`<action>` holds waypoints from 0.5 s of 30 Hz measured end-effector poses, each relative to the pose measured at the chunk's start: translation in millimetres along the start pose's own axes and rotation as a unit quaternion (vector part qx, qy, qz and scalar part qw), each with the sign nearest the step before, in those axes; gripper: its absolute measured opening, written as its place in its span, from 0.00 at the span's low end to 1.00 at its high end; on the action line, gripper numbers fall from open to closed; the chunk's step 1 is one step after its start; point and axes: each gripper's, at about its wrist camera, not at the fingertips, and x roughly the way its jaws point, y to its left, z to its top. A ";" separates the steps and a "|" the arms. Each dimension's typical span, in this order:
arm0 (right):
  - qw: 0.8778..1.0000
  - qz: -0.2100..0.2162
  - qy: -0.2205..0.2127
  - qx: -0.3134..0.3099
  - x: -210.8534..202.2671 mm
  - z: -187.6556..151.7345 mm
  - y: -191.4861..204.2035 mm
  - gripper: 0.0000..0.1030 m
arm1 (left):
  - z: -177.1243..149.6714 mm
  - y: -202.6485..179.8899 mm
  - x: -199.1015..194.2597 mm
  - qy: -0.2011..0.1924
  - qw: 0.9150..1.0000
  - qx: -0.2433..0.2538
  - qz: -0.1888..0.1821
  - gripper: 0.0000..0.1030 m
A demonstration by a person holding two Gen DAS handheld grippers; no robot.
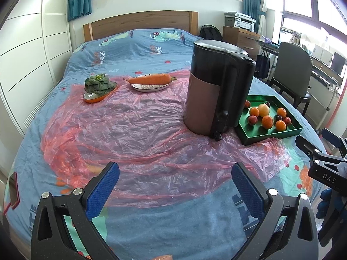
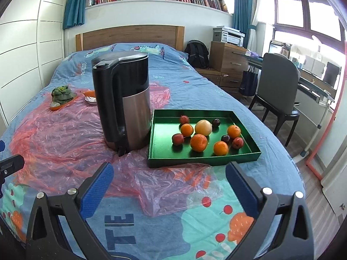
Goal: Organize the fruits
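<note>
Kettle (image 2: 122,99) hides most of the carrot (image 2: 90,93), seemingly plated.

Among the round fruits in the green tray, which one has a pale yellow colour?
The largest fruit, near the tray centre toward the back. The others are orange or dark red; only it is pale yellow.

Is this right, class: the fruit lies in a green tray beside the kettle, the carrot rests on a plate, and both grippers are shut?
Not quite. Both views show the left gripper and the right gripper open, jaws wide apart and empty. The rest holds: the fruit lies in the green tray beside the kettle, and the carrot rests on a plate.
</note>
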 end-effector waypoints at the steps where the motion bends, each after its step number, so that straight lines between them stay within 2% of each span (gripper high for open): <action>1: 1.000 -0.002 0.000 0.001 0.1 1.3 -4.0 1.00 | 1.3 -2.6 0.8 0.001 1.000 0.001 -0.001 0.99; 8: 1.000 -0.014 -0.003 0.012 -0.3 5.3 -24.8 1.00 | 6.3 -11.5 4.2 0.005 1.000 0.005 -0.003 0.99; 15: 1.000 -0.015 -0.002 0.012 1.1 5.8 -28.7 1.00 | 7.9 -13.8 4.6 0.005 1.000 0.008 -0.004 0.99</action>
